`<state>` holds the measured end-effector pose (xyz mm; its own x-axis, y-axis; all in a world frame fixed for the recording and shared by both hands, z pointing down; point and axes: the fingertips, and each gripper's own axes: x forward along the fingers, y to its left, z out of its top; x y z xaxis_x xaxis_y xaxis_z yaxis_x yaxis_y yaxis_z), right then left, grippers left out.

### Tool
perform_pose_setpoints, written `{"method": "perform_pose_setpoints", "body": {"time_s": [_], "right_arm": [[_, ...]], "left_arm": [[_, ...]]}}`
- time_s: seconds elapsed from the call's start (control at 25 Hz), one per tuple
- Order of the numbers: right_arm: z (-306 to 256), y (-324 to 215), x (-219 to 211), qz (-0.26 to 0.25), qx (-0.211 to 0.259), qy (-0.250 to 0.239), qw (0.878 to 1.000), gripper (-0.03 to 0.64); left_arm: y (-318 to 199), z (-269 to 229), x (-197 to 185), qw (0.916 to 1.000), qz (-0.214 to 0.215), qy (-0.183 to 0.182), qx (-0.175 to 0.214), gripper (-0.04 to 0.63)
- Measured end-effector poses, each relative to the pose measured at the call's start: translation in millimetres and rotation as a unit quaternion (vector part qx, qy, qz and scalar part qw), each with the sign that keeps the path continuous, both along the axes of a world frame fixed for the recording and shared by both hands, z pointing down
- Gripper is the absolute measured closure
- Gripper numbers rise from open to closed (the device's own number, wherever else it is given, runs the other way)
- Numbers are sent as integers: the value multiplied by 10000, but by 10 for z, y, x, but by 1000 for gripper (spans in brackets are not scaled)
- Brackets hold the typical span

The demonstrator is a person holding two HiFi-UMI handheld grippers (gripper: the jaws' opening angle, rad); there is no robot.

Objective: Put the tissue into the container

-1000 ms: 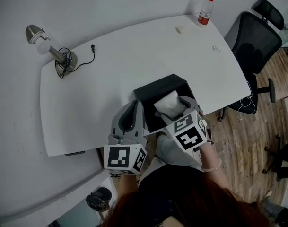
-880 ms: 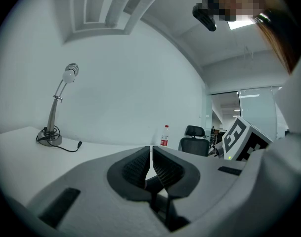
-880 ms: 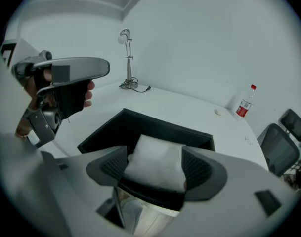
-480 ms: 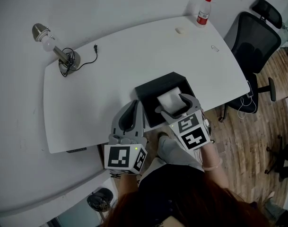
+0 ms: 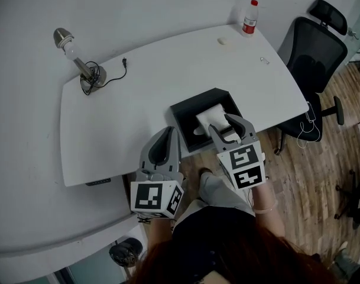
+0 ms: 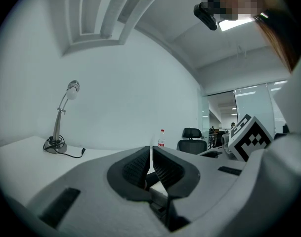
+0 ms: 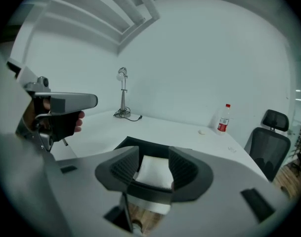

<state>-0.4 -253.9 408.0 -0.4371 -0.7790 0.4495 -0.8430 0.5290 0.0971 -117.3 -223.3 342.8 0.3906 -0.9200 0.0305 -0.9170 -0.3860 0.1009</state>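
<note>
Tissue [image 5: 214,115] lies inside the black container [image 5: 188,106], which sits on the white tabletop [image 5: 126,111] at its near edge, in front of the person. The sheet rests flat in the container's right half; the dark container floor shows to its left.

The right gripper [image 5: 224,126] hangs over the near right corner of the container, tilted downward, with the tissue ahead of and below it. Its jaws stand about half apart and have just been closing. The right gripper view shows the tissue framed in the gap between them but lying beyond the pads, down in the container, with neither pad pressing on it. Nothing is gripped. In that view the tissue's longer side appears to run away from the jaws, roughly along the line they point.

The left gripper [image 5: 165,134] is held level beside the container's near left corner. Its jaws are drawn together to a thin slit with nothing between them. It is the farther of the two from the tissue.

Judgement: placement appears complete. Should the sheet need re-seating, the right gripper is the nearer tool, approaching forward and down along the sheet's length. A withdrawal toward the person should clear the container wall without touching the sheet.
</note>
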Motion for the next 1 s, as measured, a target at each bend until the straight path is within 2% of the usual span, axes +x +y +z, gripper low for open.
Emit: {"method": "perform_pose_setpoints", "body": {"time_s": [0.4, 1.0], "right_arm": [[-319, 445, 58, 230, 394, -384, 9982, 443], [-665, 1196, 105, 411, 889, -634, 9932, 575]], "left_arm": [[516, -130, 24, 9998, 62, -90, 182, 558], [1190, -240, 73, 9991, 173, -45, 382, 558]]}}
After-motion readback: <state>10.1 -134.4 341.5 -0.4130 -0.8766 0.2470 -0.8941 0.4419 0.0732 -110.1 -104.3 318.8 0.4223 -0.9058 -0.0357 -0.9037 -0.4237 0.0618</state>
